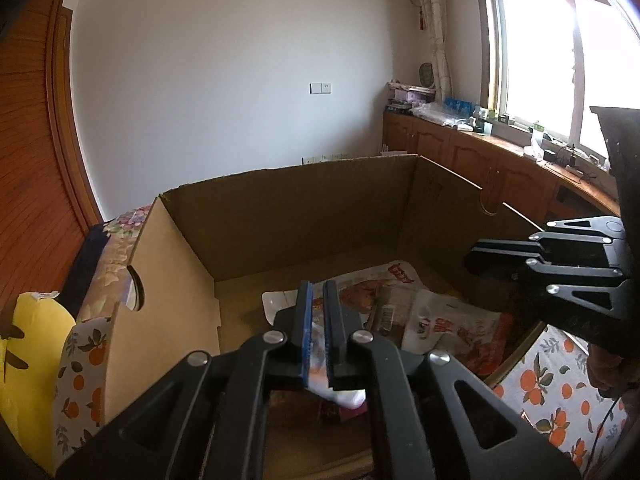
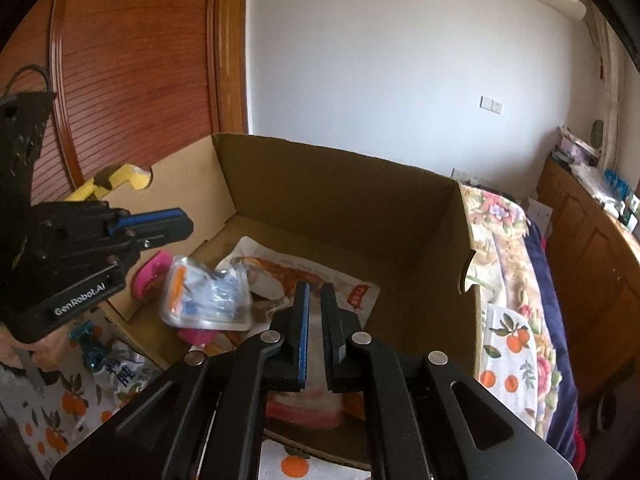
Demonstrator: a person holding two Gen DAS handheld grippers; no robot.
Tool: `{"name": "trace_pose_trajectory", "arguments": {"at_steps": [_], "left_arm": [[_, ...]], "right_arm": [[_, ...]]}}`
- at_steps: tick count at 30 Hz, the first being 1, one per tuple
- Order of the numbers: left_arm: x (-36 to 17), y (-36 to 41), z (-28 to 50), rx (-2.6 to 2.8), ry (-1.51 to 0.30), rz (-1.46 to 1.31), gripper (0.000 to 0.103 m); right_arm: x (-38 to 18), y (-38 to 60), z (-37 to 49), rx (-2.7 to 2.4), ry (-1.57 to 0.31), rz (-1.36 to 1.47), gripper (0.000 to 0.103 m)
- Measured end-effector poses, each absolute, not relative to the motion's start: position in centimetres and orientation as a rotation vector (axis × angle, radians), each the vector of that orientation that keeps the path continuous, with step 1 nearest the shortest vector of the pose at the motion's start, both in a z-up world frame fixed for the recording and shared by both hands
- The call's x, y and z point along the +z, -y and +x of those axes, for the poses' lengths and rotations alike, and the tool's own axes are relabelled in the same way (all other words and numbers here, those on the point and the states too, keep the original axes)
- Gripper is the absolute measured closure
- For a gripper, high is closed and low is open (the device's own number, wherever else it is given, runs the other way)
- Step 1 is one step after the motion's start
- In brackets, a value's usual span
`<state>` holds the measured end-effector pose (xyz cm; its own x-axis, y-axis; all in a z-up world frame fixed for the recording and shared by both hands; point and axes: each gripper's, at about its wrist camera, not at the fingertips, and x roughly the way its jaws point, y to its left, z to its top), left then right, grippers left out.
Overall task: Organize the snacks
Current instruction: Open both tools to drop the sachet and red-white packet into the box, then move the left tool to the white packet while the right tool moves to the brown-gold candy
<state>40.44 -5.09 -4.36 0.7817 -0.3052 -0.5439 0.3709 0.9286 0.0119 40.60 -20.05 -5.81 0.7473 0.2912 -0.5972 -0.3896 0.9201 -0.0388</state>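
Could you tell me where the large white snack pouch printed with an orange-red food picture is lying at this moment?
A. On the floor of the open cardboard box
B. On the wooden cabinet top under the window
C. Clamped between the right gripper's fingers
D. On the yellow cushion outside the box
A: the white snack pouch lies flat on the bottom of the open cardboard box, among other snack packets, beyond the right gripper.

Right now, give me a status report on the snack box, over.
Left tool shut, right tool shut, both over the cardboard box. Snack packets lying inside. Nothing in the way.
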Motion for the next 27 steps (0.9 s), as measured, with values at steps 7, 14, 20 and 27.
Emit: {"name": "trace_pose_trajectory", "arguments": {"at_steps": [7, 14, 20, 27], "left_arm": [[-3.5, 4.7, 38.9, -0.356, -0.568, 0.124, 0.092], [-1.5, 4.3, 35.5, -0.367, -0.556, 0.127, 0.087], [-1.6, 3.7, 32.7, -0.371, -0.573, 0.136, 0.083], [-4.3, 3.0, 30.1, -0.383, -0.632, 0.136, 0.08]], "right_arm": [[-3.4, 20.8, 38.4, 0.377, -0.594, -0.144, 0.096], [0.2, 21.4, 34.0, 0.362, -0.554, -0.147, 0.094], [0.4, 22.1, 30.4, 0.345, -0.567, -0.131, 0.09], [-4.1, 22.1, 27.7, 0.331, -0.67, -0.101, 0.076]]}}
